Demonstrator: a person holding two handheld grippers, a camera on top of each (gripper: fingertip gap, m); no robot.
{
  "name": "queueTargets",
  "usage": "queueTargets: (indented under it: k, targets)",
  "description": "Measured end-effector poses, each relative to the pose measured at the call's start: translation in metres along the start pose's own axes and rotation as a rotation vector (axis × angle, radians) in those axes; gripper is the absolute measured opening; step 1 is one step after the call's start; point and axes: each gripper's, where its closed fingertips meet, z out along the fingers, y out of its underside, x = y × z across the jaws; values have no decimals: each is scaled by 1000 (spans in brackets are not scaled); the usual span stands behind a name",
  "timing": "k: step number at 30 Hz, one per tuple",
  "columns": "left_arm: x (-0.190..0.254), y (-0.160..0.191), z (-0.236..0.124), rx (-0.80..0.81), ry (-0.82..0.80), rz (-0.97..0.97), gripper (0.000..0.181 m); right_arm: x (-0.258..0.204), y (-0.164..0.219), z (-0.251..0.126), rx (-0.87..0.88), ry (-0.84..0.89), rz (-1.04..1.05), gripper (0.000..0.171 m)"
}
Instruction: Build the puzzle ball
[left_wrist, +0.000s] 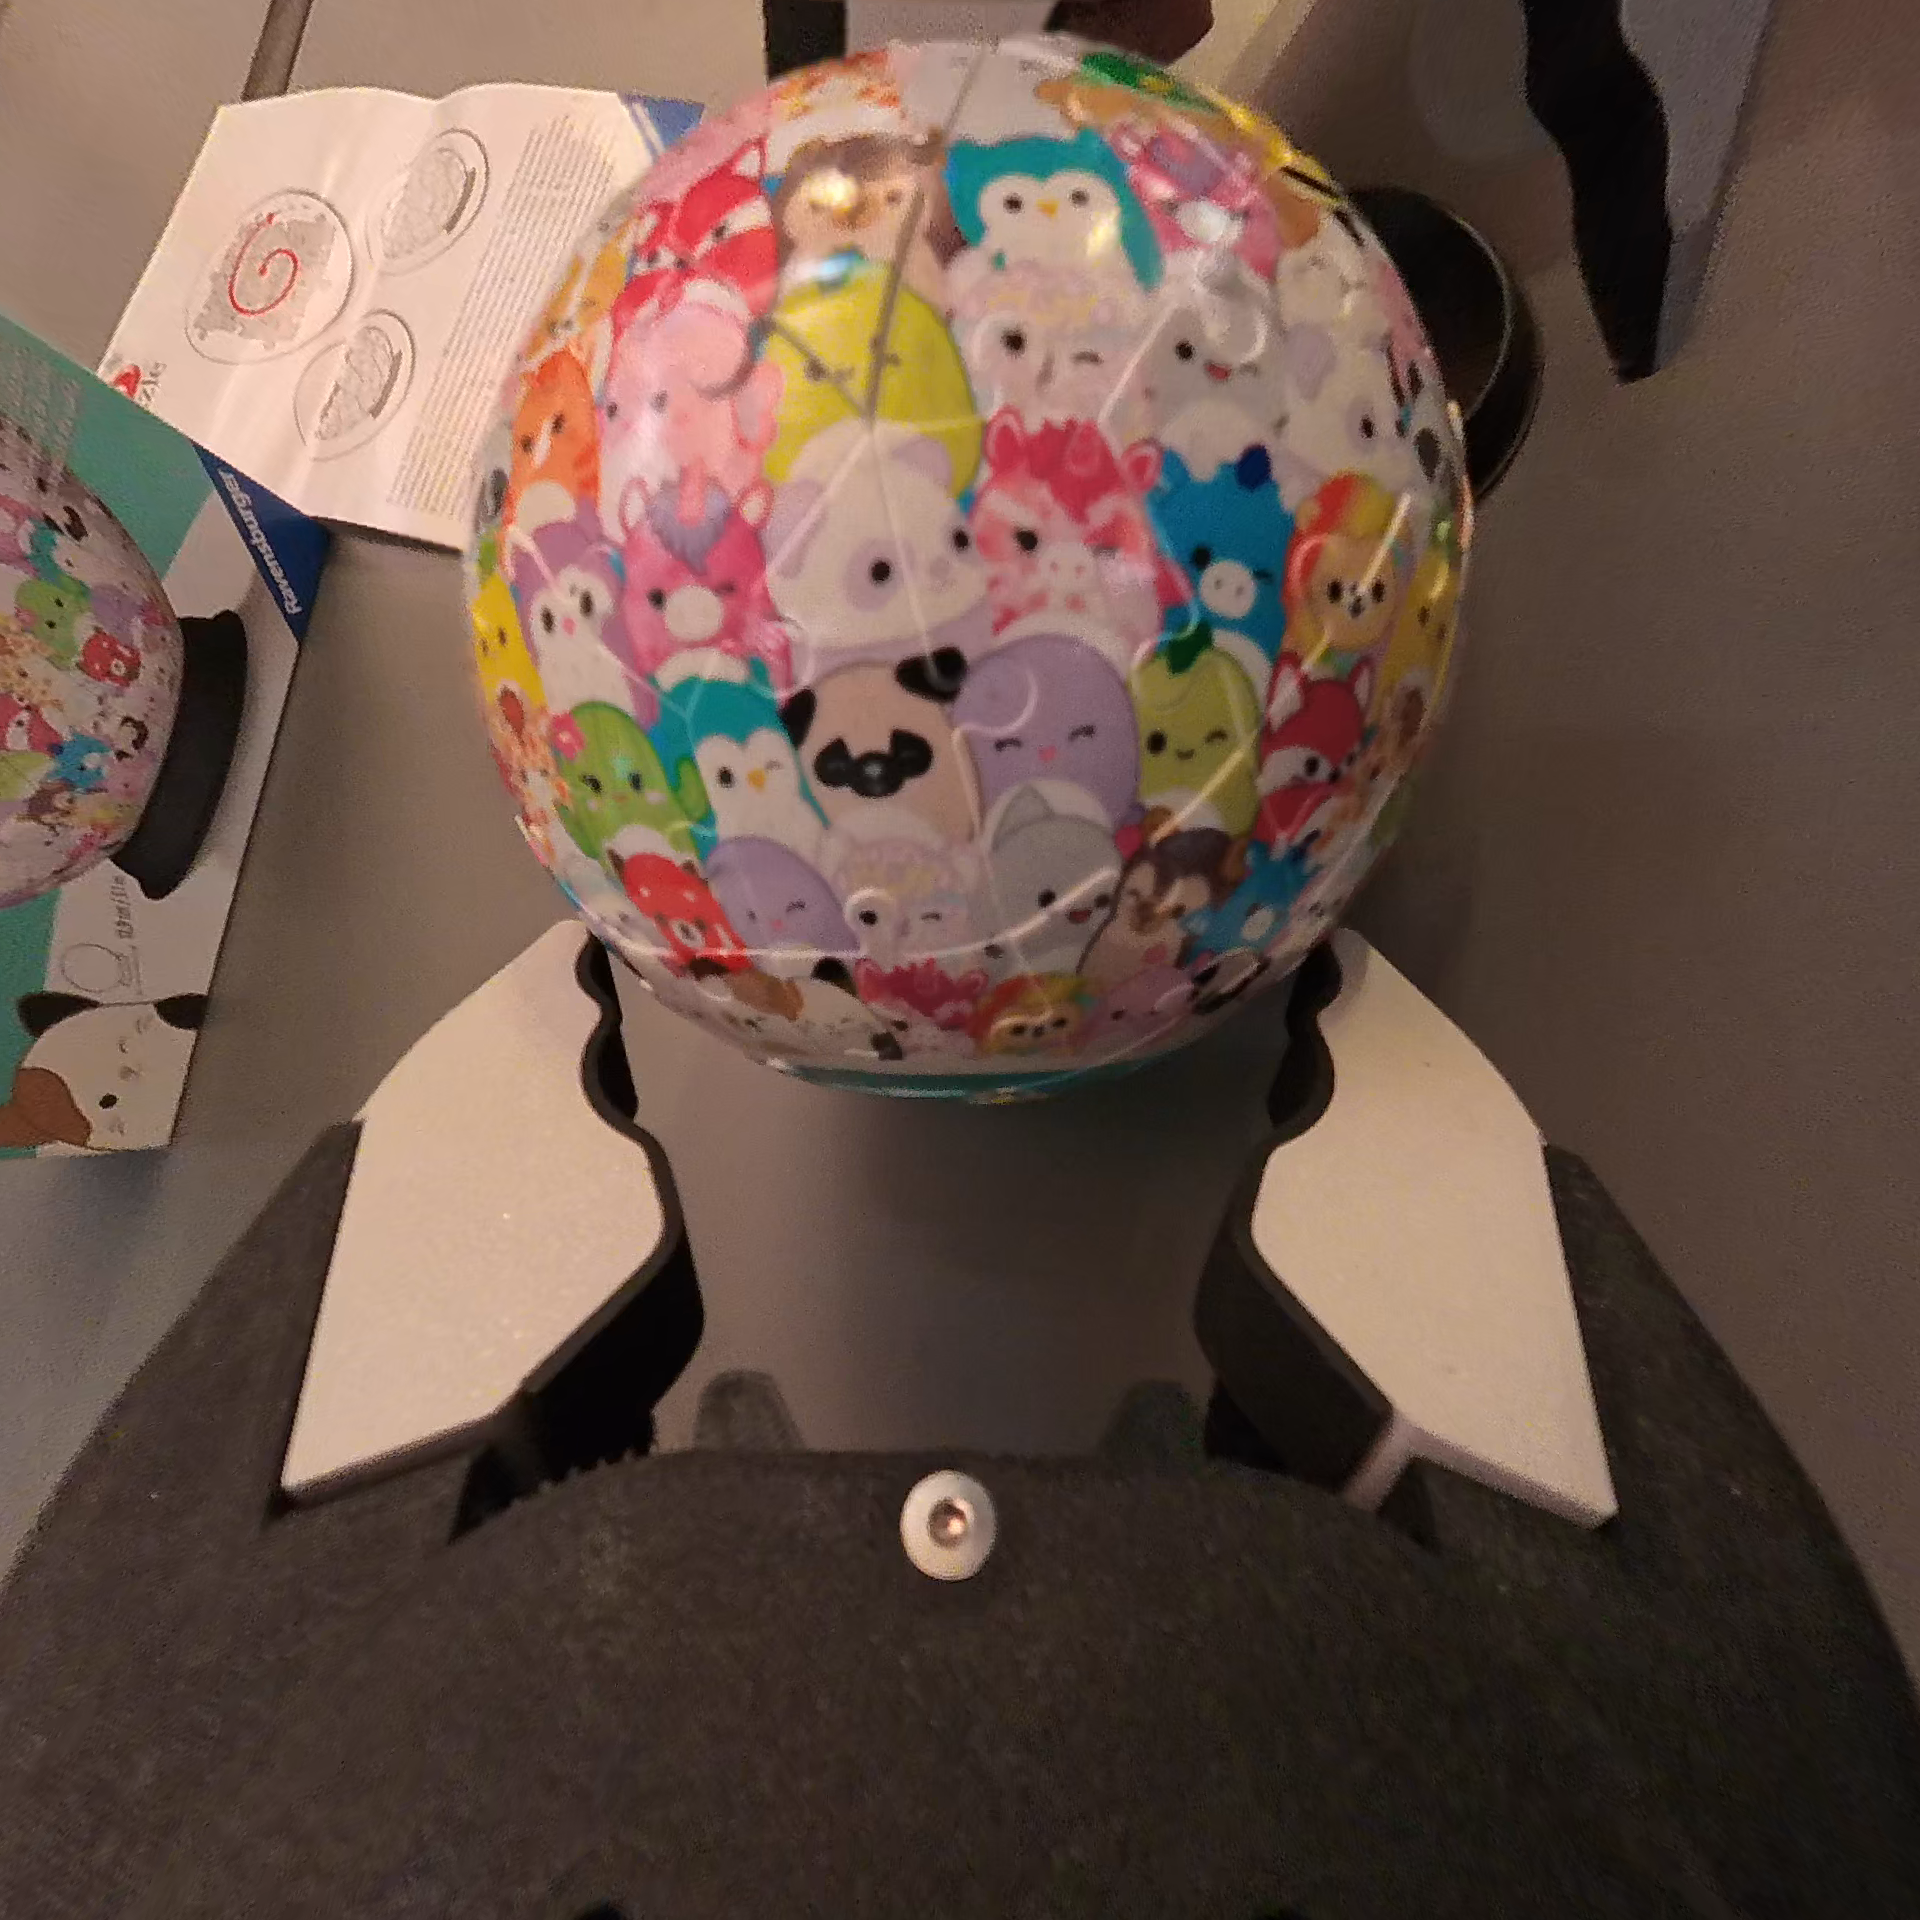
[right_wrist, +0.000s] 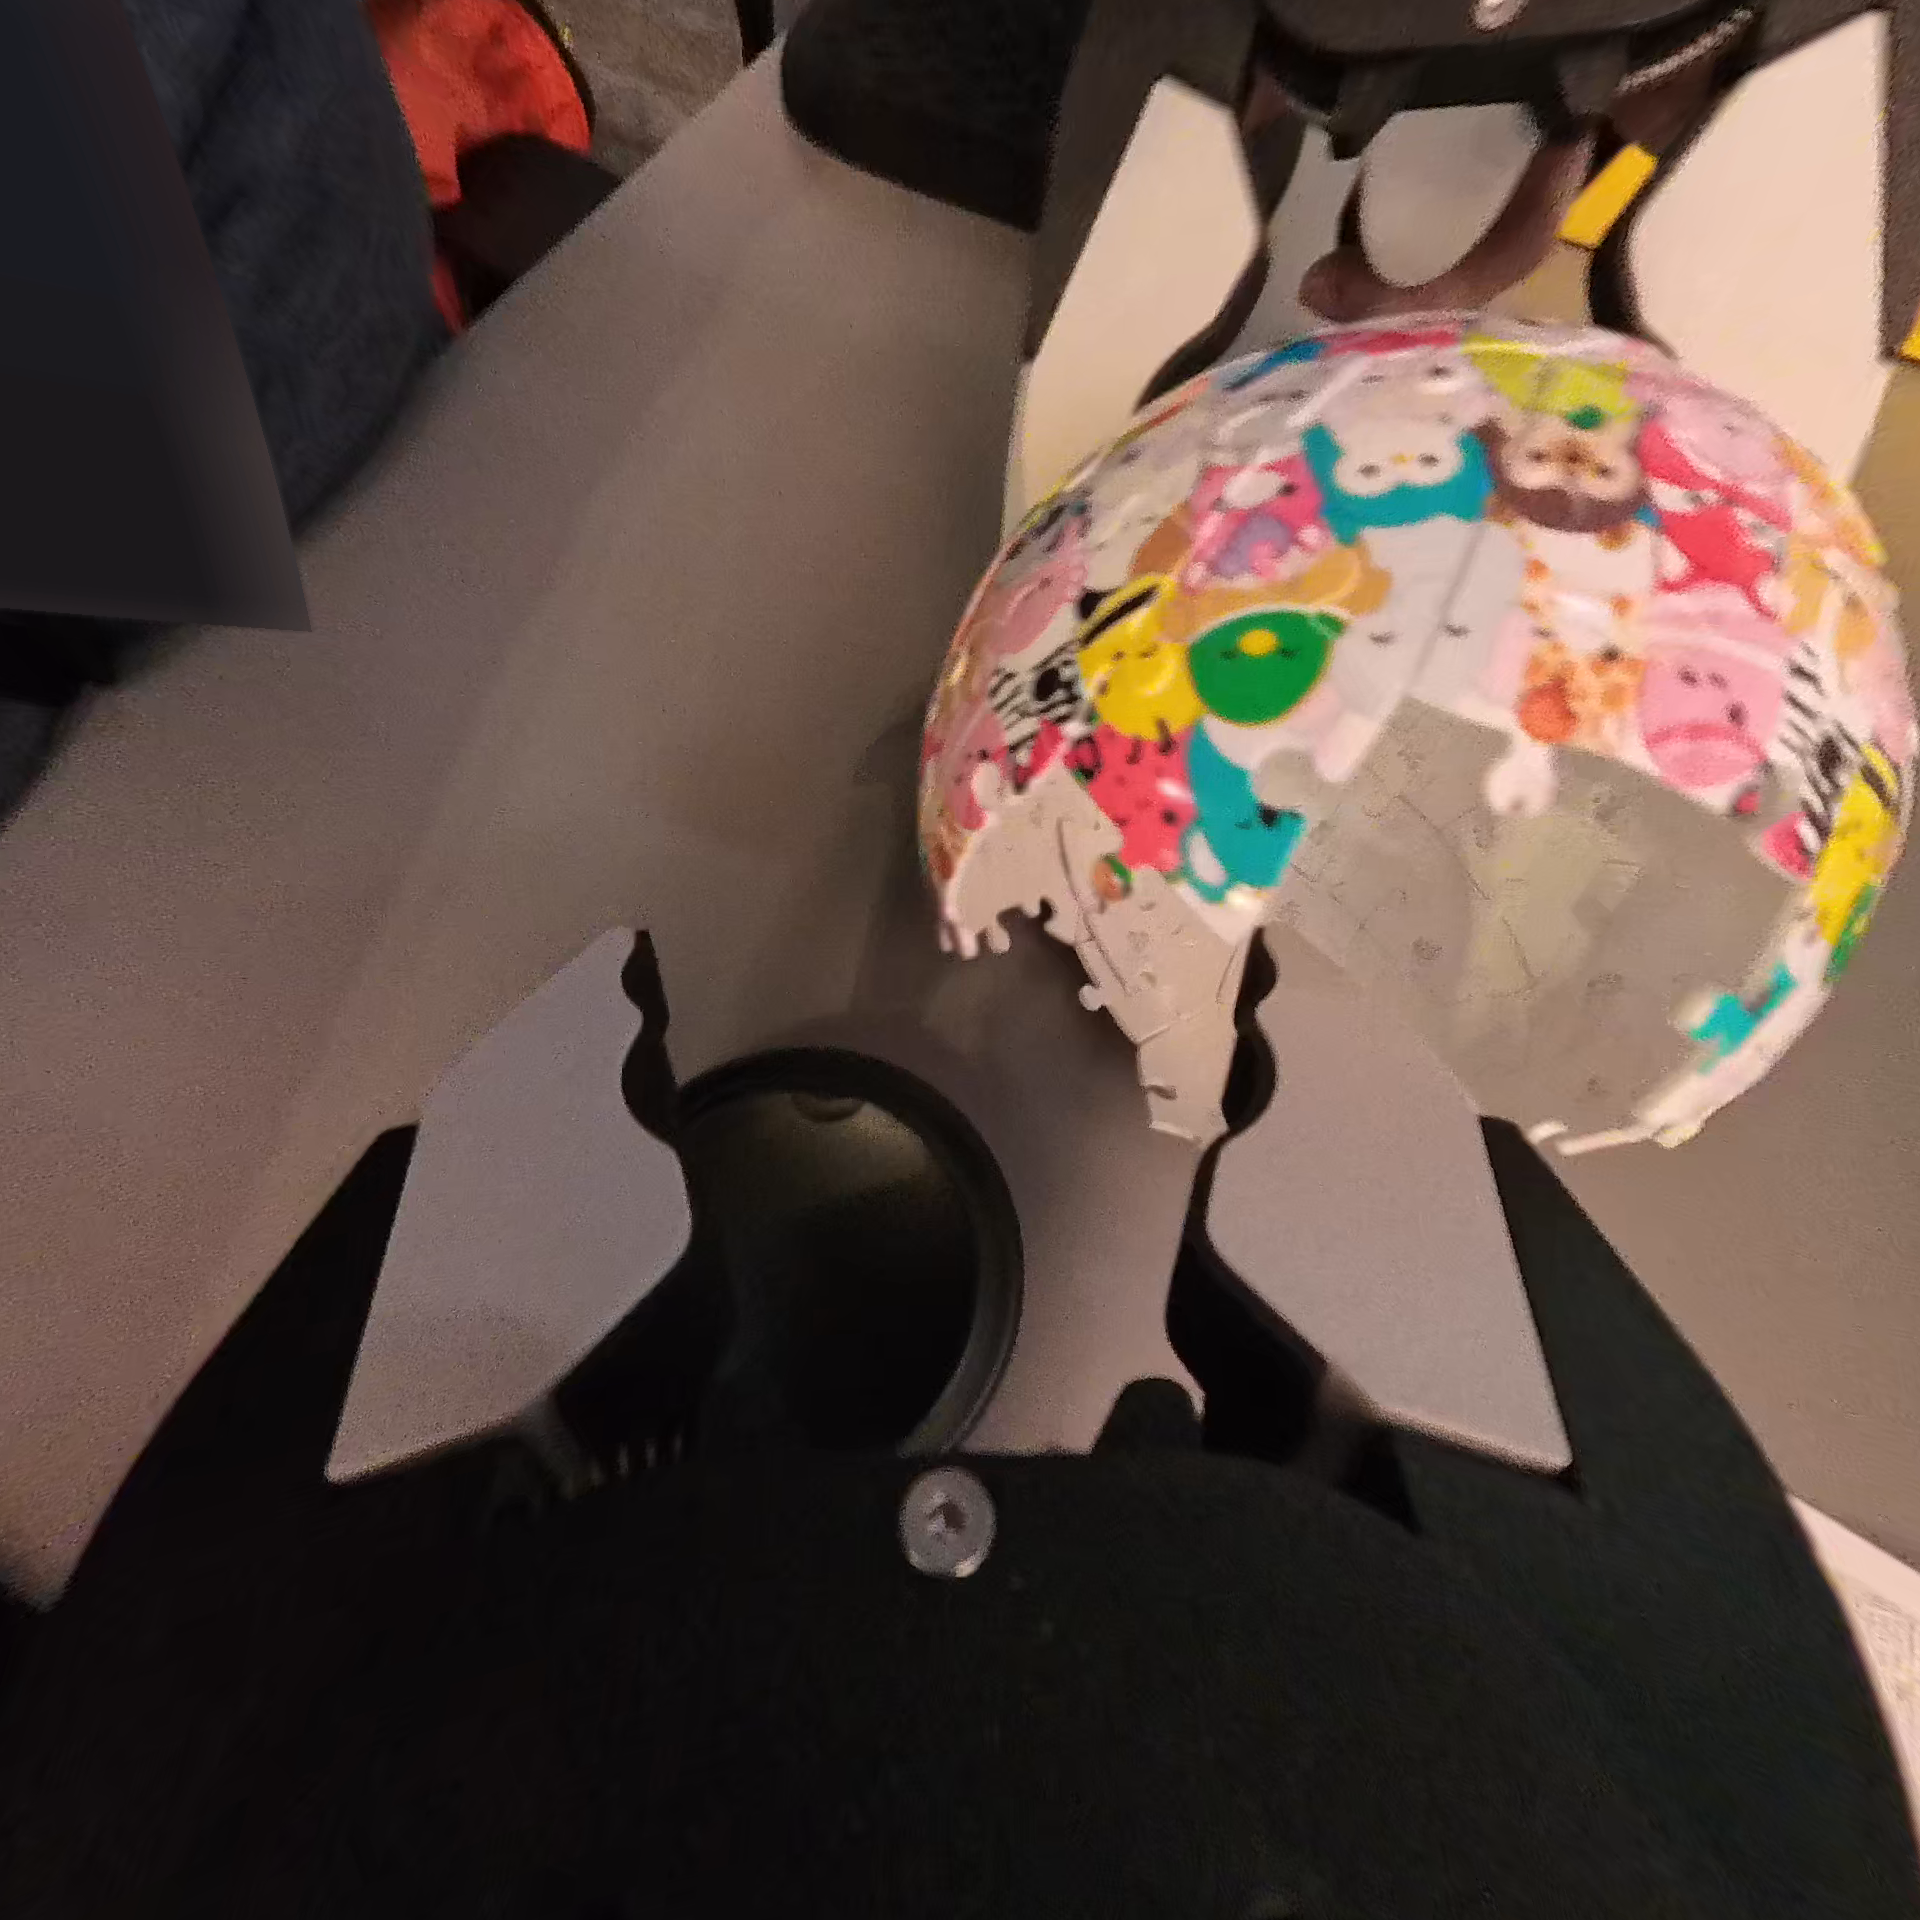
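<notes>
One puzzle ball (left_wrist: 966, 582) pinched by left hand-held gripper (left_wrist: 961, 961); right hand-held gripper (right_wrist: 951, 997) spread over one black stand (right_wrist: 852, 1236).

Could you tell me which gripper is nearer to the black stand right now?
Right. The right gripper is open with the stand lying between its fingers. The left gripper is at the puzzle ball, and the stand sits beyond the ball.

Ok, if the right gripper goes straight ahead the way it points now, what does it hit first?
Probably the black stand, lying on the table between the open right gripper fingers. The puzzle ball sits off to the right; depth is unclear.
</notes>
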Motion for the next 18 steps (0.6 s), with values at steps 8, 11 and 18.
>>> queueTargets:
  k: [8, 11, 18]
  targets:
    - [-1, -2, 3, -12, 9, 17, 121, -3, 22, 13, -126, 99, -217, 115]
    - [-1, 0, 3, -10, 9, 13, 121, -4, 20, 17, -97, 68, -211, 123]
    - [1, 2, 2, 4, 3, 28, 121, -5, 23, 25, -121, -4, -170, 126]
